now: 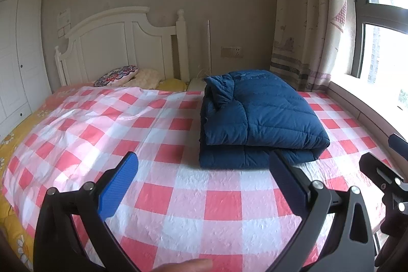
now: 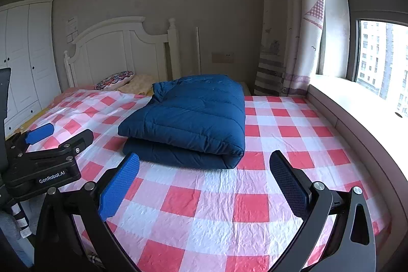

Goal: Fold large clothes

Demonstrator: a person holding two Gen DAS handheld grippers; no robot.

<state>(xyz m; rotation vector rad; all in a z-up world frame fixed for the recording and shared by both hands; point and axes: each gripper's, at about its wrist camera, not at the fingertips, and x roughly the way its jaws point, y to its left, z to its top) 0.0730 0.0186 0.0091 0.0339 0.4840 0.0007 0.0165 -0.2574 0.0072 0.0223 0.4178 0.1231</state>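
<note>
A dark blue quilted jacket (image 1: 257, 119) lies folded in a thick rectangular bundle on the red-and-white checked sheet (image 1: 163, 195); it also shows in the right wrist view (image 2: 188, 119). My left gripper (image 1: 204, 167) is open and empty, hovering above the sheet just short of the bundle's near edge. My right gripper (image 2: 204, 167) is open and empty, also short of the bundle's near edge. The left gripper (image 2: 51, 142) shows at the left of the right wrist view, apart from the jacket.
A white headboard (image 1: 122, 47) and pillows (image 1: 119, 75) stand at the bed's far end. A window ledge (image 2: 357, 114) and curtain (image 2: 288, 42) run along the right. A white wardrobe (image 1: 17, 55) stands at the left.
</note>
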